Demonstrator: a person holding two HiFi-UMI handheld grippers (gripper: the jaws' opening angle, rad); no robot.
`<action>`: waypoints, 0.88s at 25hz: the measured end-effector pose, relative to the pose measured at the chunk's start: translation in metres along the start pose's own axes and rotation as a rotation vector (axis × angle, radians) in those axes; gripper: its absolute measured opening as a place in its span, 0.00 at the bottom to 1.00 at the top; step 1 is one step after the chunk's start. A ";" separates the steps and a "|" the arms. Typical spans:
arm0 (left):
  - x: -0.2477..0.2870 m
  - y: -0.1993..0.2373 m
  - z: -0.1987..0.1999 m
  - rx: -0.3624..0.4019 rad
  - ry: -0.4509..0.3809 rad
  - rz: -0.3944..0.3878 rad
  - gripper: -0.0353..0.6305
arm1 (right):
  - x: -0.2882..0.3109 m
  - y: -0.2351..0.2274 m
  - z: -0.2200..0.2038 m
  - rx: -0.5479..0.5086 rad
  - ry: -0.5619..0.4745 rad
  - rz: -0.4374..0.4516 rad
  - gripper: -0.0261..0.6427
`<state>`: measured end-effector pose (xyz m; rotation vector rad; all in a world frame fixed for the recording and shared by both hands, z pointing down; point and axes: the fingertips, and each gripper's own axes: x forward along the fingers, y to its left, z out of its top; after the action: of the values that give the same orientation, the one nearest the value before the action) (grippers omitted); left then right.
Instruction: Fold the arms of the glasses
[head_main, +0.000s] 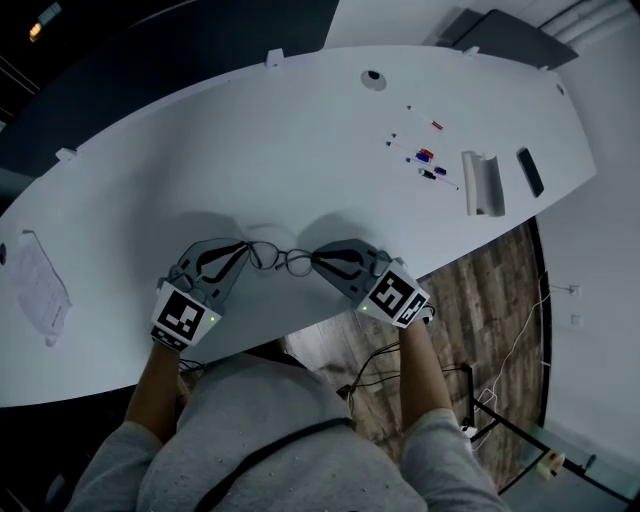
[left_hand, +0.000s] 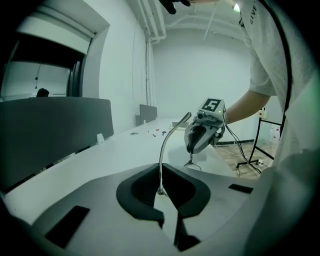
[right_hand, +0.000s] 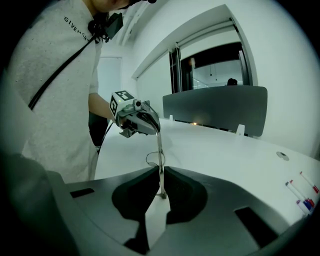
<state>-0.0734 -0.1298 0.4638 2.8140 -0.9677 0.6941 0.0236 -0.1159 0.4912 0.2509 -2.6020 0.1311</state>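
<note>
Currently, your left gripper (head_main: 243, 254) and right gripper (head_main: 318, 261) point toward each other above the near edge of the white table (head_main: 300, 140); the glasses (head_main: 281, 261) span the gap between their tips.

In the left gripper view, the jaws stand together, clamped on the end of one thin metal temple arm (left_hand: 161, 160); that arm rises from the pads and curves toward the opposite gripper.

In the right gripper view, the jaws are likewise closed, pinching the other temple arm (right_hand: 160, 172) near its end; a round wire lens rim (right_hand: 148, 159) shows just beside that arm.

Each arm runs from the front of the frame into its own gripper, so you hold the glasses at both ends; you cannot tell from any view whether the frame touches the table surface.

Farther across the table, well apart from the glasses, lie several coloured pens (head_main: 425, 158), a white stand (head_main: 482, 183) and a flat black device (head_main: 530, 172) just beside it; a sheet of paper (head_main: 40, 285) lies near the left end.
</note>
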 end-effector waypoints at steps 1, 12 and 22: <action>0.000 0.001 0.001 0.000 -0.002 0.001 0.09 | 0.000 -0.002 0.000 -0.003 0.011 -0.007 0.09; 0.003 0.008 0.001 -0.089 -0.027 -0.008 0.09 | 0.015 -0.018 -0.001 -0.116 0.304 -0.067 0.09; 0.003 0.008 0.003 -0.122 -0.034 -0.026 0.09 | 0.033 -0.020 -0.006 -0.179 0.464 -0.058 0.09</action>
<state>-0.0751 -0.1382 0.4622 2.7351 -0.9426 0.5657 0.0028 -0.1396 0.5136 0.2033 -2.1268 -0.0599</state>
